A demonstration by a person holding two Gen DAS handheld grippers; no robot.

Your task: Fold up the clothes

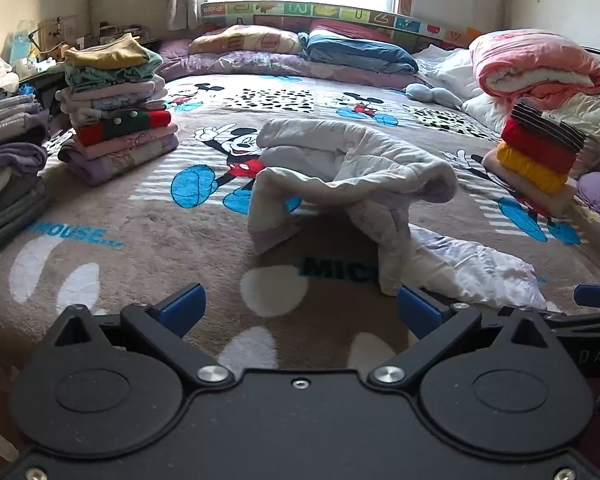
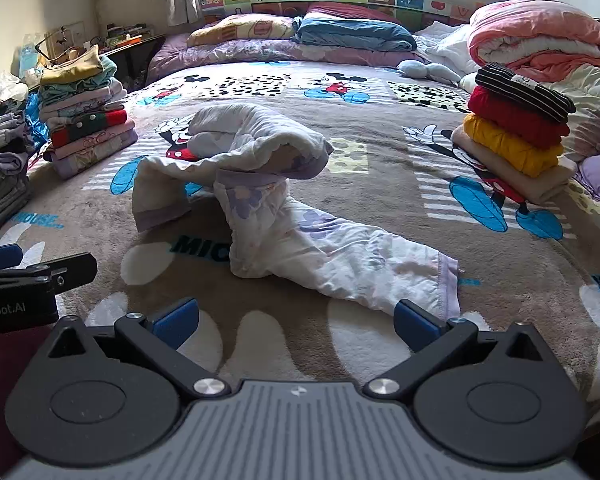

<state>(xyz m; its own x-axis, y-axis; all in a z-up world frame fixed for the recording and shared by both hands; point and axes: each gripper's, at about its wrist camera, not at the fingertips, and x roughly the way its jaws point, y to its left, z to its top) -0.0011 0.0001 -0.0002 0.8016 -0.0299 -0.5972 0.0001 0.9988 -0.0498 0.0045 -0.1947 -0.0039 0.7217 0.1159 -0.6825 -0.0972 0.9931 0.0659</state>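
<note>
A crumpled white garment with pale purple flowers and purple cuffs (image 1: 352, 184) (image 2: 260, 200) lies bunched in the middle of the bed, one leg stretching toward the near right. My left gripper (image 1: 300, 310) hovers open just short of it, nothing between its blue pads. My right gripper (image 2: 296, 320) is open too, its right pad close beside the purple-hemmed cuff (image 2: 446, 288) without pressing on it. The left gripper's side (image 2: 32, 280) shows at the left edge of the right wrist view.
The bed is covered by a brown cartoon-mouse blanket (image 1: 140, 216). Folded stacks stand at the left (image 1: 120, 108) and the right (image 1: 536, 156). Grey folded clothes (image 1: 8, 168) pile at the far left. Pillows (image 1: 300, 52) and a pink quilt (image 1: 536, 68) line the headboard.
</note>
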